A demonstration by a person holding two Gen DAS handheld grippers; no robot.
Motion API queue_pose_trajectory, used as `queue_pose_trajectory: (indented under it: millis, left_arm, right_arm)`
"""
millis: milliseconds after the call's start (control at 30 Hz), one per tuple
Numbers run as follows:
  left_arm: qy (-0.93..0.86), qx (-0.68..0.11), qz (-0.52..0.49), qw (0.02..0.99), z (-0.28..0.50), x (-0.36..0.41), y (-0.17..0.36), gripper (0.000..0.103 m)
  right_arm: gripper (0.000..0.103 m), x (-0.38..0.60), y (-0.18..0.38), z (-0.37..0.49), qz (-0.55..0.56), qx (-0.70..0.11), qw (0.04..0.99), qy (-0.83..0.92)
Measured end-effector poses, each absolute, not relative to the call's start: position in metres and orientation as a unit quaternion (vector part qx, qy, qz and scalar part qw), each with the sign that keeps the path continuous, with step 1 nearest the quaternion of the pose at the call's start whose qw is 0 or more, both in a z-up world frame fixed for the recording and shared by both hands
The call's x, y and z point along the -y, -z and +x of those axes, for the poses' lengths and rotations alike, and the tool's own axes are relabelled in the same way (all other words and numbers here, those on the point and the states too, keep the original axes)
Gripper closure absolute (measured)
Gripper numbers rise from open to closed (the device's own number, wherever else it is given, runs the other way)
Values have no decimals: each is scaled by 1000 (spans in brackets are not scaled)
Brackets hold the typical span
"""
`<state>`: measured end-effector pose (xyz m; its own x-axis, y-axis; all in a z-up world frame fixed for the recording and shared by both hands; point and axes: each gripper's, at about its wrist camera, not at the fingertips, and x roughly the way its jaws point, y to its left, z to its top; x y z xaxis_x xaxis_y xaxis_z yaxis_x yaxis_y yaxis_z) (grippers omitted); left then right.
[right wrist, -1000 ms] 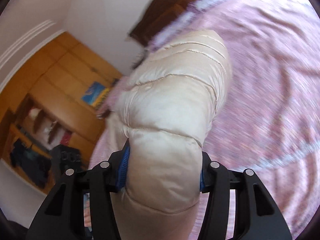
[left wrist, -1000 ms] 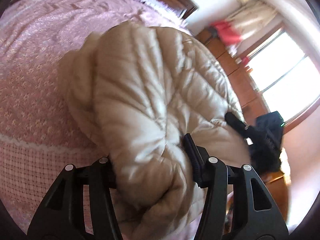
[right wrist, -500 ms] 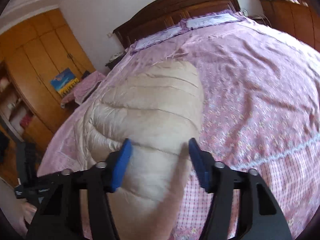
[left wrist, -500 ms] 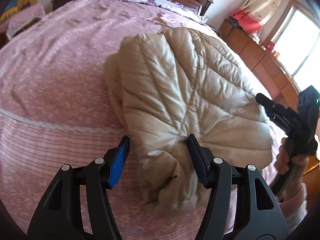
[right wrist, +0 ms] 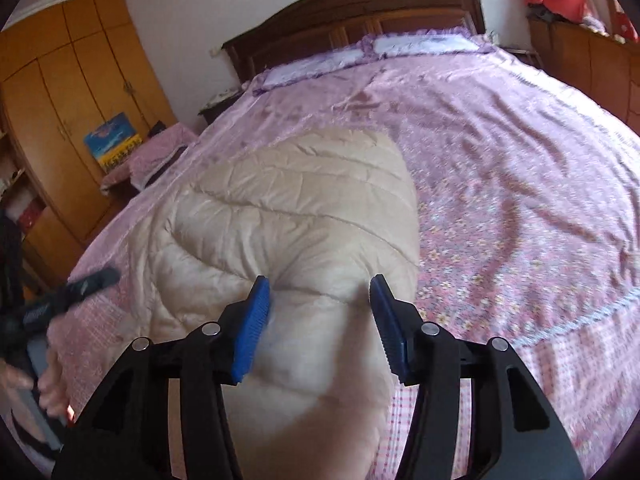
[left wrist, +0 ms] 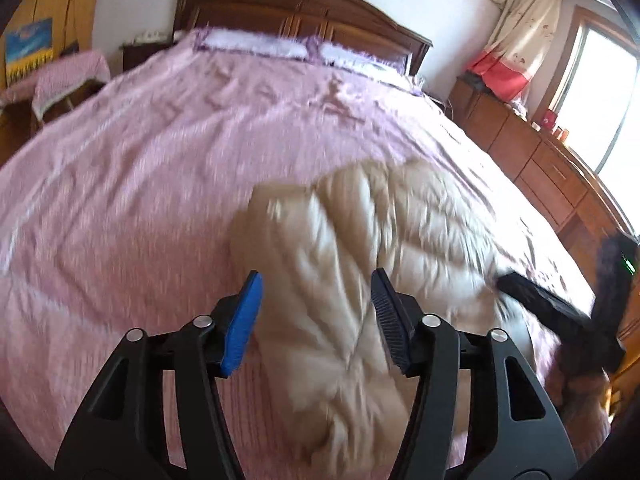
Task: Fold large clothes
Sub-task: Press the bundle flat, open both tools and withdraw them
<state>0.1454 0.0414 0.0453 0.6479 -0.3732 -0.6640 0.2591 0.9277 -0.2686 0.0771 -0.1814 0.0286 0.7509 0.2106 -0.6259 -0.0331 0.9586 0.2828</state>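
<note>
While the cream puffer jacket point(left wrist: 360, 264) lies folded on the near part of the pink bedspread point(left wrist: 140, 168), both grippers hover above it without touching it. The left gripper point(left wrist: 316, 312) has its jaws closing, yet the blue pads point(left wrist: 244, 316) stand clear of the fabric, with only the jacket's near left edge seen between them below. The right gripper point(right wrist: 320, 316) is spread apart too, its two pads framing the jacket's near right end with nothing pinched. One jacket, two grippers, each seen also from the other's camera at the frame edge, with a hand point(right wrist: 48, 392) on the left one's handle.

Nothing lies on the jacket or blocks it; the bedspread around it is bare. Beyond, two white pillows point(right wrist: 384, 46) with purple frills sit against one dark wooden headboard point(right wrist: 352, 12). One orange wardrobe point(right wrist: 68, 80) stands on the left with a blue poster point(right wrist: 114, 140) on it, beside a small table under pink cloth point(left wrist: 68, 72). On the right runs a low wooden cabinet point(left wrist: 532, 152) under a window point(left wrist: 600, 92) with one cream-and-red curtain point(left wrist: 516, 48).
</note>
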Motion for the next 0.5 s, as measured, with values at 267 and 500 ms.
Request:
queue_pose_trajectory:
  millis: [267,500]
  left_arm:
    - [136,-448,-101,878,189,-42,-4,49]
    - [148,-450,-96,875,158,-43,-10,49]
  right_arm:
    - [50,181,-17,53,122,-357,925,-42]
    - [50,189,-11,51,156,-361,918,-52]
